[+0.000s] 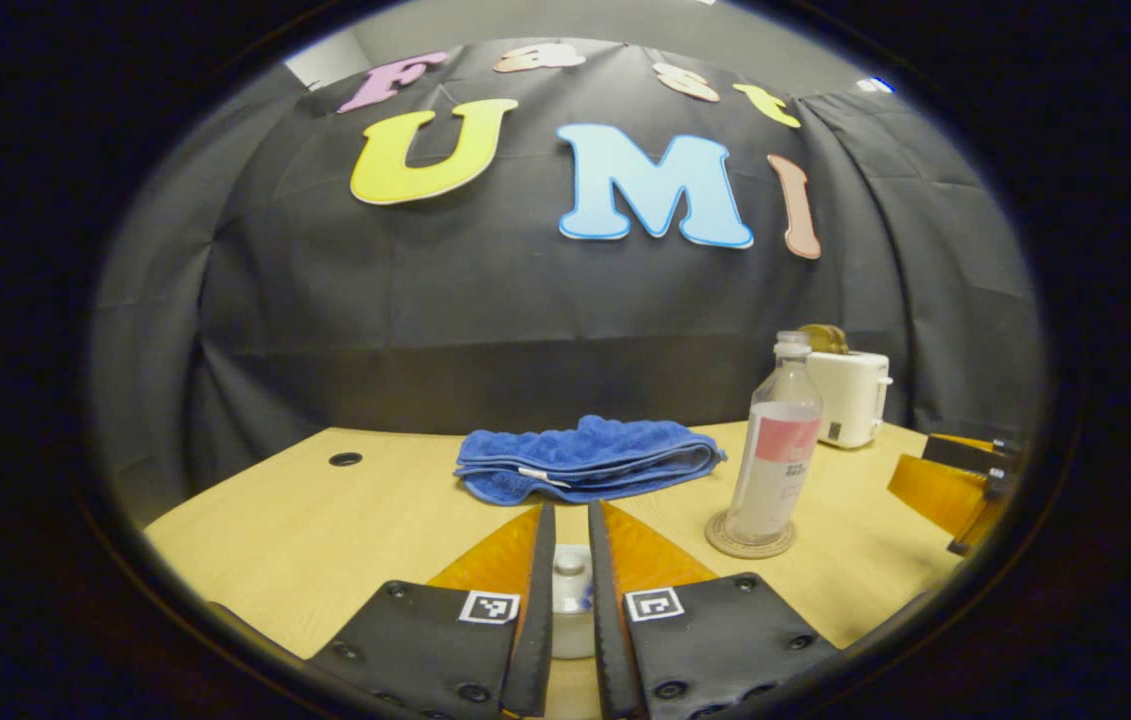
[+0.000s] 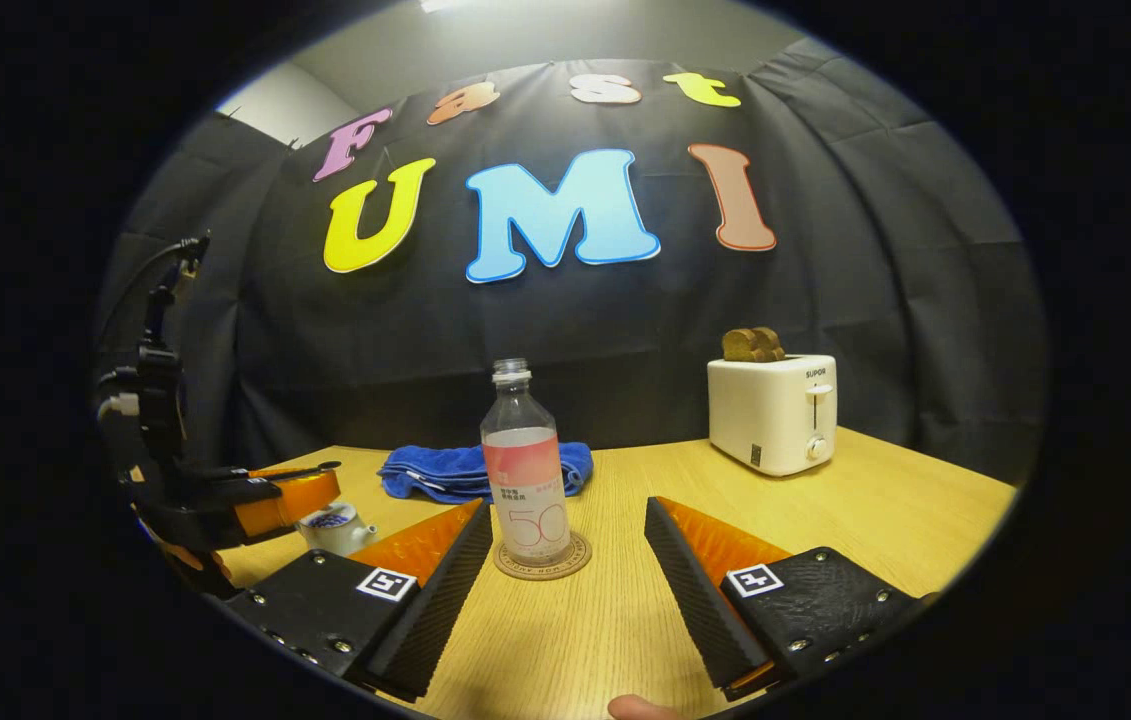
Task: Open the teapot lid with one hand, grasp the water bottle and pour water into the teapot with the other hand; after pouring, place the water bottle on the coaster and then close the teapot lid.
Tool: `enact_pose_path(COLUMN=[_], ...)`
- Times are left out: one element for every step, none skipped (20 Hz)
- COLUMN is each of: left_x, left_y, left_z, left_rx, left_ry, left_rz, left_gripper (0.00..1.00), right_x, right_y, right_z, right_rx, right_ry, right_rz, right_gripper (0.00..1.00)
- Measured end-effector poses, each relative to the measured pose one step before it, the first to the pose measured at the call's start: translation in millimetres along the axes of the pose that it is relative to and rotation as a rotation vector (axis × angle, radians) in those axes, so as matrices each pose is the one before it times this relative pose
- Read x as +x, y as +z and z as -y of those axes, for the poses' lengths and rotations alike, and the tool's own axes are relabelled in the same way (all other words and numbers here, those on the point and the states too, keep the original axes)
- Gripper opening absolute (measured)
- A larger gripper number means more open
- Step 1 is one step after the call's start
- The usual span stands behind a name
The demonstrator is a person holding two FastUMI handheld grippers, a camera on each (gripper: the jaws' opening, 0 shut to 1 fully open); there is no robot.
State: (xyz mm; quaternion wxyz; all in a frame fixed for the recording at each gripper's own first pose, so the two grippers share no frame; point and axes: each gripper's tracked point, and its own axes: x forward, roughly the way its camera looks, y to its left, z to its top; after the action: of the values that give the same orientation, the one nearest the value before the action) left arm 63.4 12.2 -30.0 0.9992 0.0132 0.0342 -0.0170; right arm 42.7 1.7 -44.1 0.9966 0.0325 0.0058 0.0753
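We've got the left gripper [image 1: 566, 600] low over the teapot [image 1: 570, 600], jaws nearly together around the lid knob, though contact is hard to judge. The water bottle [image 2: 527, 470] sits on its coaster [image 2: 542, 565], and the right gripper [image 2: 565, 590] faces it, jaws apart.

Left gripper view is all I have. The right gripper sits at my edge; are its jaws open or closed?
Observer: In the right gripper view, the right gripper has its jaws wide open, holding nothing.
Operator: What stands near them?
Observer: The clear plastic water bottle stands upright on the round cork coaster, ahead of the jaws, untouched.
Operator: And under my own jaws, seen from the side?
Observer: The small white ceramic teapot looks to have its lid seated, with the left gripper right over it.
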Motion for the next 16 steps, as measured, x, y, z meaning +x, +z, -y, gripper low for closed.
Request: enact_pose_path(left_x=[-8.32, -9.1, -9.08, -9.61, -8.76, -8.11, -7.44, -7.26, -5.73, -5.7, -4.97, -3.94, -2.41, -2.56, -2.93, -2.8], left_y=[0.06, -0.1, -0.63, 0.06, -1.89, -0.99, -3.6, -1.96, -2.55, -1.84, -3.65, -2.67, -2.74, -1.25, 0.36, 3.56], left_z=[0.4, 1.12, 0.19, 2.33, 2.58, 1.37, -0.99, -1.54, -1.01, -1.74, -1.63, -1.64, -1.94, -0.96, -1.21, 0.07], left_rx=[-0.01046, -0.00568, -0.00719, -0.01011, -0.00551, 0.00061, 0.0042, 0.0016, -0.00494, -0.0093, -0.00917, -0.00654, -0.0036, -0.00082, 0.00267, 0.00526], left_ry=[-0.00206, -0.00106, -0.00167, -0.00727, -0.00662, -0.003, 0.00491, 0.00414, 0.00298, 0.00205, 0.0022, 0.00414, 0.00443, 0.00416, 0.00738, 0.00404], left_rz=[0.00665, 0.00651, 0.00787, 0.00919, 0.00681, 0.00285, -0.0041, -0.00294, -0.00139, -0.0027, -0.00436, -0.00618, -0.00292, -0.00148, 0.00764, 0.01049], left_gripper=[0.25, 0.26, 0.27, 0.29, 0.28, 0.22, 0.21, 0.2, 0.19, 0.19, 0.19, 0.19, 0.19, 0.2, 0.2, 0.2], right_x=[-1.97, -2.88, -3.94, -4.02, -4.1, -4.46, -4.28, -4.92, -4.9, -5.09, -3.95, -4.06, -3.32, -2.48, -1.9, -1.8], right_y=[1.1, -0.18, -1.79, -3.42, -1.82, -1.83, -2.8, -2.15, -0.61, -0.68, -0.51, -0.35, -0.7, -0.95, -1.14, -0.5], right_z=[-1.3, -2.94, -4.7, -4.52, -2.46, -3.21, -2.19, -3.58, -3.66, -3.01, -2.21, -1.66, -1.97, -1.16, 0.19, 0.45], right_rx=[-0.01188, -0.0038, -0.0003, -0.00138, -0.00824, -0.01454, -0.01716, -0.01029, -0.00593, -0.00525, -0.00588, -0.0032, -0.00023, -0.00032, -0.00285, -0.00233], right_ry=[-0.01049, -0.0061, -0.0003, 0.00016, -0.00668, -0.00612, -0.00802, -0.00351, -0.00196, -0.00122, -0.0026, -0.0022, 0.00042, 0.00007, -0.00331, -0.00506], right_rz=[0.00696, 0.00486, -0.00384, -0.00278, -0.00142, 0.00053, -0.0059, -0.00246, 0.00139, 0.00061, -0.0005, -0.00127, -0.00347, -0.00232, -0.00461, -0.00183], right_gripper=[0.97, 0.96, 0.96, 0.96, 0.97, 0.97, 0.97, 0.97, 0.97, 0.97, 0.97, 0.97, 0.97, 0.97, 0.97, 0.97])
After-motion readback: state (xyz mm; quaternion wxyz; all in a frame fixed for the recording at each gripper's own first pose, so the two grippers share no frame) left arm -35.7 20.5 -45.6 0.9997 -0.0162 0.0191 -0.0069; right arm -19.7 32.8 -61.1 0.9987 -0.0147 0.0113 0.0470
